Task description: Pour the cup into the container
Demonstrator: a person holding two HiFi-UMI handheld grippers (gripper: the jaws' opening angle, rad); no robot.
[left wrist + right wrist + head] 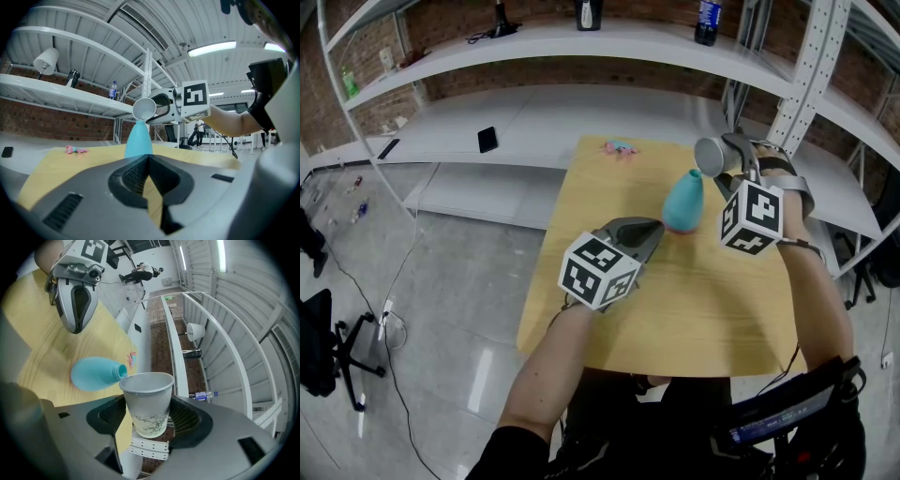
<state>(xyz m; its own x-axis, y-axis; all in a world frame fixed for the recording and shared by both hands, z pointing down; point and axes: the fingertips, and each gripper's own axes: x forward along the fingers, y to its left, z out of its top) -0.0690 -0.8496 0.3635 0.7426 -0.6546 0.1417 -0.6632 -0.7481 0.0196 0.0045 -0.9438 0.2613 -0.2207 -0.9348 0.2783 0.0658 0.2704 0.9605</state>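
Note:
A teal narrow-necked container (684, 201) stands upright on the wooden table (694, 319). My right gripper (733, 156) is shut on a white paper cup (711, 155), which is tipped on its side with its mouth just above the container's neck. In the right gripper view the cup (146, 401) sits between the jaws, its rim next to the mouth of the container (96, 373). My left gripper (649, 228) is shut and holds nothing, just left of the container's base. The left gripper view shows the cup (144, 108) over the container (138, 139).
A small pink object (619, 148) lies at the table's far edge. White shelves behind hold a phone (487, 139) and bottles (706, 21). A metal rack post (802, 84) rises at the right. An office chair (323, 342) stands on the floor at the left.

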